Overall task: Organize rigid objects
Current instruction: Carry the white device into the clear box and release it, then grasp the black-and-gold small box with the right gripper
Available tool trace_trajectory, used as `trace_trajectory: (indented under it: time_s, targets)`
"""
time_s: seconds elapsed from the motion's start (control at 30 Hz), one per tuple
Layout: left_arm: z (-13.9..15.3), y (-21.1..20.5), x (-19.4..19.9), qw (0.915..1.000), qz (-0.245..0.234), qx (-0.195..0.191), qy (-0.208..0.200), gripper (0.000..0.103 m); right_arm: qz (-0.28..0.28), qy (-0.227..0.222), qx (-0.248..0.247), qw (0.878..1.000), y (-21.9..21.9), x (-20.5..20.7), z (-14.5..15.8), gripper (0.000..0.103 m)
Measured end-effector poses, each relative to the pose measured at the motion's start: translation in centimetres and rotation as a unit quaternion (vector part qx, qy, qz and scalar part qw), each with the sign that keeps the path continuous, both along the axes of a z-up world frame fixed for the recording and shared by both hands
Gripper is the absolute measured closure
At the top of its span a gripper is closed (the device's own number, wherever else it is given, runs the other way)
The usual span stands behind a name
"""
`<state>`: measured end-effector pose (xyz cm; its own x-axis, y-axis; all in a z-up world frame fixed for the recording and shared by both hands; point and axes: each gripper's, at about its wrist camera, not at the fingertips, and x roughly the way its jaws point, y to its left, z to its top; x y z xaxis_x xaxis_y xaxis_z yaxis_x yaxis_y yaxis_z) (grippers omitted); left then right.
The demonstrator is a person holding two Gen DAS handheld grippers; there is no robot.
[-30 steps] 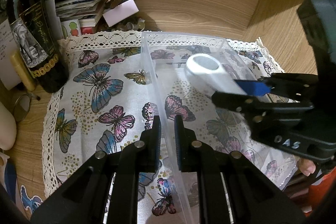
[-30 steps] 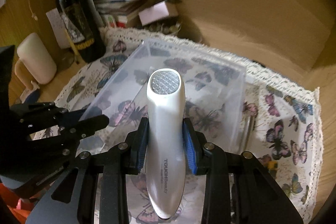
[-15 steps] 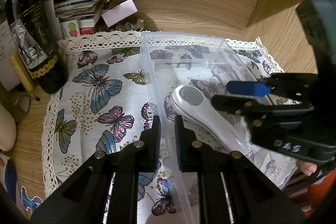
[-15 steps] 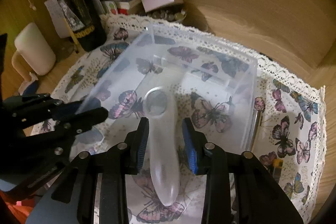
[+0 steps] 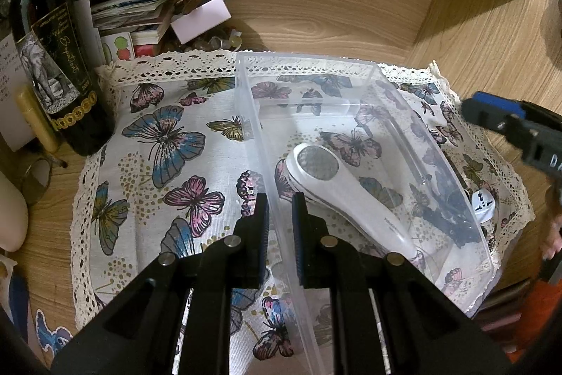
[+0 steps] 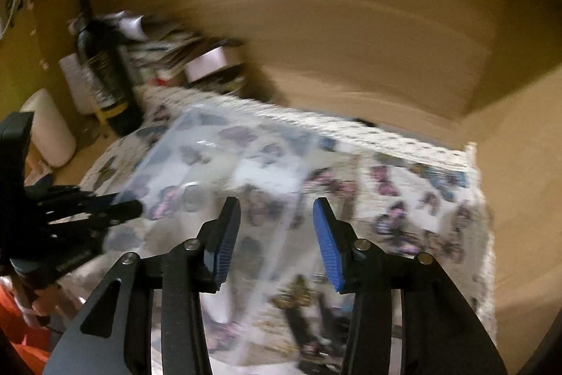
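Note:
A clear plastic box (image 5: 351,65) stands on a butterfly-print cloth (image 5: 158,143). My left gripper (image 5: 281,217) is shut on the box's left wall near the front. A white handheld device (image 5: 337,185) with a metal mesh head lies flat inside the box, head toward the back. My right gripper (image 6: 277,234) is open and empty, raised above the box's right side; the right wrist view is motion-blurred. It also shows at the right edge of the left wrist view (image 5: 513,125). The box (image 6: 210,164) appears blurred below it.
A dark wine bottle (image 5: 52,65) stands at the back left beside a pile of papers and small boxes (image 5: 140,13). A black item and a white plug (image 5: 486,202) lie on the cloth right of the box. Wooden walls enclose the back and right.
The right gripper lowered the white device into the box, opened, let it go, and pulled back up and to the right. The left gripper kept its hold on the box wall.

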<state>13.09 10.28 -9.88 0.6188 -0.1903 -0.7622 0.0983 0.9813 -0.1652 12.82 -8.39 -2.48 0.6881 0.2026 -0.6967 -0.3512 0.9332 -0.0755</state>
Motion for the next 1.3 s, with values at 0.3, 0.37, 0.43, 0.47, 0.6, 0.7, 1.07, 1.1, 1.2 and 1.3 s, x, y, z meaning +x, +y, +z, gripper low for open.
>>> trace_trajectory:
  time_s: [0.3,0.37,0.43,0.47,0.6,0.7,1.07,1.1,1.2,1.3]
  targets:
    - [0.1,-0.1,0.0,1.0000,0.000,0.006,0.003,0.091,-0.094,0.010,-0.012,0.995,-6.9,0.0,-1.5,0.057]
    - [0.1,-0.2,0.0,1.0000,0.000,0.006,0.004,0.091,-0.106,0.026,-0.015,0.994,-7.7,0.3,-2.8,0.057]
    - [0.2,-0.2,0.0,1.0000,0.001,0.006,0.005,0.091,-0.112,0.050,-0.017,0.992,-8.3,0.9,-4.3,0.057]
    - [0.2,-0.1,0.0,1.0000,0.001,0.007,0.005,0.091,-0.113,0.059,-0.018,0.992,-8.5,1.2,-4.9,0.057]
    - [0.2,-0.2,0.0,0.9999,0.001,0.008,0.007,0.091,-0.112,0.092,-0.031,0.989,-8.9,2.0,-7.5,0.057]
    - [0.2,-0.2,0.0,0.9999,0.001,0.008,0.007,0.091,-0.109,0.118,-0.029,0.987,-9.4,2.6,-9.0,0.057]
    - [0.2,-0.2,0.0,1.0000,0.001,0.007,0.007,0.091,-0.094,0.120,-0.021,0.988,-9.8,2.4,-9.8,0.081]
    - [0.2,-0.2,0.0,0.9999,0.001,0.008,0.007,0.091,-0.094,0.119,-0.018,0.988,-9.8,2.6,-9.8,0.081]
    - [0.2,-0.2,0.0,0.9999,0.000,0.008,0.007,0.091,-0.096,0.114,-0.007,0.989,-9.9,2.9,-9.4,0.081]
    - [0.2,-0.2,0.0,0.9999,0.001,0.008,0.007,0.091,-0.095,0.099,0.003,0.990,-9.9,2.8,-8.2,0.082]
